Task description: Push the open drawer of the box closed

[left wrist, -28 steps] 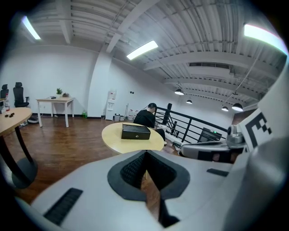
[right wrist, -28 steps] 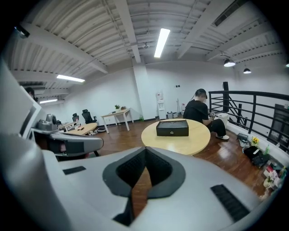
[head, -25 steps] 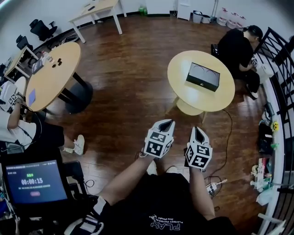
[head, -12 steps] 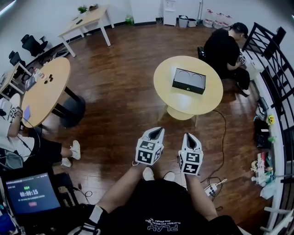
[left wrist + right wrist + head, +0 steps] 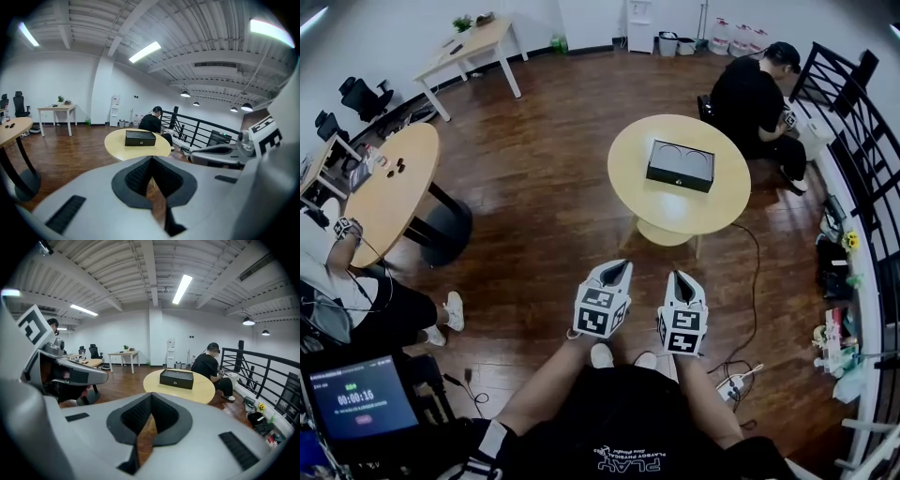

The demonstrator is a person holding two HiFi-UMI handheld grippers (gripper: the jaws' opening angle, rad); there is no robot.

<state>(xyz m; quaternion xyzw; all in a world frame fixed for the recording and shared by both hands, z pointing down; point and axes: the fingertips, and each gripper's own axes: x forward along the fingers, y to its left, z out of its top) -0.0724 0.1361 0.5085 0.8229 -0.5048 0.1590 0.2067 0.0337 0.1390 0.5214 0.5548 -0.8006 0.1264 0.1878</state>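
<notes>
The left gripper's (image 5: 151, 159) jaws are clenched tip to tip with nothing between them; only a thin sliver of wooden floor (image 5: 553, 187) shows through the dark pads low in the left gripper view. The right gripper's (image 5: 151, 395) jaws are pressed together the same way and are empty too.

In the head view both grippers hang side by side just below the middle of the frame, close but apart, with their marker cubes facing up. Both point toward the upper part of the frame.

Well beyond them, right of centre in the upper half, stands a round pale counter (image 5: 722, 202). The black box (image 5: 680, 165) lies near its middle. Two round shapes show on the box's top, and a small light knob on the face turned toward the grippers. Whether its drawer is out cannot be told from this far off. Neither gripper is near it.

Behind the counter, at upper right, a person in black (image 5: 755, 94) sits beside a dark railing (image 5: 862, 141). A second round table (image 5: 389, 192) fills the left side, and a lit screen (image 5: 356, 398) sits in the lower left corner.
</notes>
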